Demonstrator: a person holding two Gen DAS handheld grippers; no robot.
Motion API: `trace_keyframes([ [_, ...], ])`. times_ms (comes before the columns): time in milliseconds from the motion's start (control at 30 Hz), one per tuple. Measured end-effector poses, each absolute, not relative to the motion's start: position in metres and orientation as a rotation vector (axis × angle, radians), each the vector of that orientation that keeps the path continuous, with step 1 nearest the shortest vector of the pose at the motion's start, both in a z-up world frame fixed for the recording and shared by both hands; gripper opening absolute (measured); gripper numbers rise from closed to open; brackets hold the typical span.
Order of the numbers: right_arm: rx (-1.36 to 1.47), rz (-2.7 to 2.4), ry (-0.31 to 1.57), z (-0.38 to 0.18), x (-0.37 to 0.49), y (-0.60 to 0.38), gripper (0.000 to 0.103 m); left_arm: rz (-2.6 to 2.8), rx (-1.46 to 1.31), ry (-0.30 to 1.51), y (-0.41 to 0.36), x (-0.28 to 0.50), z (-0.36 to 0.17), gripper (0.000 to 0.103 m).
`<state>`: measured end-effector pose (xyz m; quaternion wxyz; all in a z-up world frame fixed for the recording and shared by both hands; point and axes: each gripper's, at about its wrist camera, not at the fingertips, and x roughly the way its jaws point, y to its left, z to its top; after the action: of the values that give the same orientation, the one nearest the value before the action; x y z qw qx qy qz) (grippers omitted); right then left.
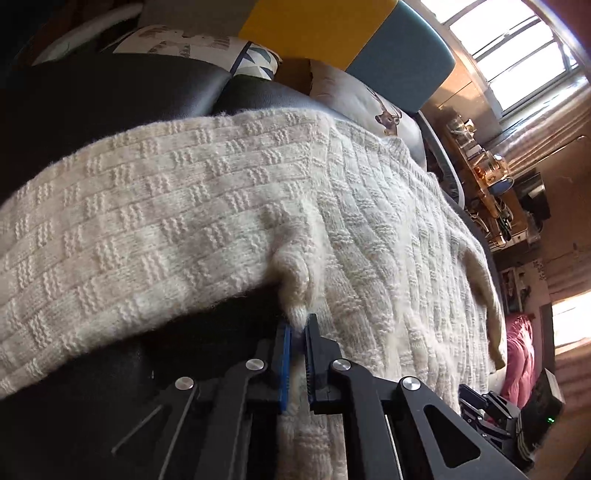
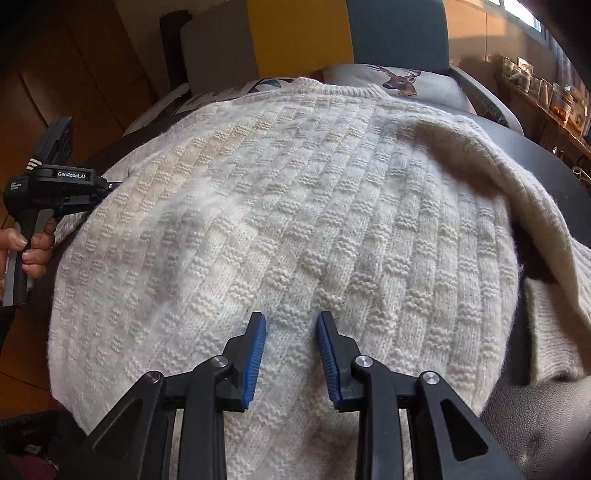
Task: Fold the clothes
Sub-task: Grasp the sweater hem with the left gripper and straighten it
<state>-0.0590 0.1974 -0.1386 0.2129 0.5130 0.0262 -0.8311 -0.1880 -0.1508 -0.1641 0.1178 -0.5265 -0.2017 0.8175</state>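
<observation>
1. Sofa: dark, leather-like seat that carries everything below; bare patches show at the far left in the left wrist view and at the far right in the right wrist view.
2. Sweater: cream knit with a basket-weave pattern, spread flat across the sofa seat, ribbed neckline at the far edge. One sleeve lies out to the left; the other sleeve is folded in over the right side of the body, its ribbed cuff near the right edge.
3. Cushions: a deer-print cushion just beyond the neckline; a cushion with blue triangles to its left, partly hidden by the sweater.
4. Wall panels: a yellow panel and a grey-blue panel behind the cushions.
5. Shelf: along the far right wall under a bright window, crowded with small items too blurred to name.
6. Left gripper: black frame with blue pads, jaws pressed together on a pinched tuft of sweater where the left sleeve meets the body. In the right wrist view it sits at the sweater's left edge, its handle gripped by a hand.
7. Right gripper: jaws parted by a clear gap, nothing between them, poised over the near middle of the sweater body; whether the tips touch the knit cannot be told.
</observation>
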Motion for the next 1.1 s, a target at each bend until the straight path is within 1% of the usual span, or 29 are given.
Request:
trace_keyframes([
  [133, 1.453, -2.284, 0.120, -0.138, -0.062, 0.203, 0.029, 2.496, -1.488, -0.515, -0.164, -0.192, -0.145, 0.007],
  [267, 1.477, -2.270, 0.140, -0.139, -0.067, 0.207, 0.029, 2.473, -1.583, -0.377, -0.158, -0.208, -0.165, 0.007],
  [300, 1.473, -2.272, 0.135, -0.140, -0.067, 0.208, 0.029, 2.478, -1.579, -0.368, -0.156, -0.208, -0.168, 0.008],
  [333, 1.464, -2.278, 0.128, -0.140, -0.066, 0.208, 0.029, 2.474, -1.568, -0.400, -0.158, -0.207, -0.167, 0.009],
  [400, 1.454, -2.290, 0.107, -0.141, -0.065, 0.210, 0.029, 2.406, -1.555, -0.536, -0.167, -0.203, -0.161, 0.013],
  [467, 1.447, -2.299, 0.085, -0.141, -0.063, 0.211, 0.029, 2.411, -1.513, -0.608, -0.183, -0.189, -0.146, 0.024],
  [500, 1.446, -2.301, 0.078, -0.141, -0.062, 0.211, 0.029, 2.422, -1.484, -0.652, -0.197, -0.176, -0.137, 0.025],
  [533, 1.444, -2.304, 0.072, -0.141, -0.062, 0.211, 0.029, 2.431, -1.453, -0.702, -0.212, -0.164, -0.129, 0.031],
  [567, 1.439, -2.307, 0.065, -0.141, -0.061, 0.211, 0.029, 2.439, -1.422, -0.752, -0.227, -0.151, -0.121, 0.039],
  [633, 1.431, -2.316, 0.051, -0.141, -0.061, 0.211, 0.029, 2.509, -1.379, -0.874, -0.273, -0.117, -0.108, 0.045],
  [700, 1.432, -2.329, 0.052, -0.141, -0.061, 0.210, 0.029, 2.605, -1.350, -0.994, -0.329, -0.077, -0.099, 0.045],
  [767, 1.440, -2.342, 0.062, -0.141, -0.062, 0.207, 0.030, 2.747, -1.360, -1.066, -0.383, -0.039, -0.097, 0.047],
  [800, 1.451, -2.348, 0.077, -0.141, -0.062, 0.205, 0.030, 2.805, -1.378, -1.108, -0.410, -0.021, -0.100, 0.048],
  [900, 1.492, -2.364, 0.144, -0.139, -0.067, 0.195, 0.032, 2.856, -1.443, -1.319, -0.478, 0.023, -0.121, 0.048],
  [1000, 1.530, -2.374, 0.223, -0.138, -0.070, 0.186, 0.033, 2.790, -1.489, -1.466, -0.511, 0.039, -0.148, 0.048],
  [1100, 1.566, -2.380, 0.255, -0.136, -0.074, 0.181, 0.034, 2.688, -1.493, -1.519, -0.512, 0.029, -0.168, 0.048],
])
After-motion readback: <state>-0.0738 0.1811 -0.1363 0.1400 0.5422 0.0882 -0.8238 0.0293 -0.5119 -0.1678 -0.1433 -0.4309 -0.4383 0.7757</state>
